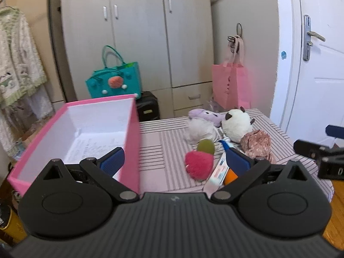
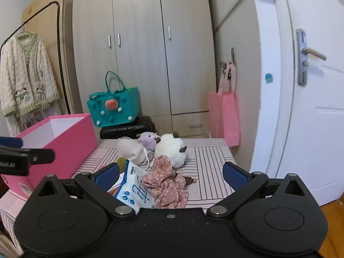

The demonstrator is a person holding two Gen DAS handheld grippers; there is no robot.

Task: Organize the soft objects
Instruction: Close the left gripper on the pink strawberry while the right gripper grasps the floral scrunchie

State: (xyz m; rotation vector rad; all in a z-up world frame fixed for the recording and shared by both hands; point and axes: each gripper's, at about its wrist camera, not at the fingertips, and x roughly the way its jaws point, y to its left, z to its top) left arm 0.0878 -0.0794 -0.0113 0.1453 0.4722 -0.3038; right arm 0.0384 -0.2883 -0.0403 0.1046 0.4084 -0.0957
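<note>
An open pink box (image 1: 131, 129) with a white inside stands on the left of a pink striped table (image 1: 154, 137). To its right lie a red strawberry plush (image 1: 198, 164), a white sheep plush (image 1: 235, 125), a purple plush (image 1: 204, 115), a white fluffy piece (image 1: 200, 129), a floral cloth (image 1: 257, 143) and a white-blue packet (image 1: 219, 169). My left gripper (image 1: 175, 160) is open and empty, near the box's right wall and the strawberry. My right gripper (image 2: 171, 174) is open and empty, just before the floral cloth (image 2: 168, 180) and packet (image 2: 134, 190). The box (image 2: 71, 142) shows at left there.
A teal felt bag (image 1: 116, 81) sits on a black suitcase (image 1: 148, 105) behind the table. A pink paper bag (image 1: 231, 86) hangs at the wardrobe (image 1: 137, 32). A white door (image 1: 318, 53) is at right. A knit cardigan (image 2: 25, 73) hangs on a rack at left.
</note>
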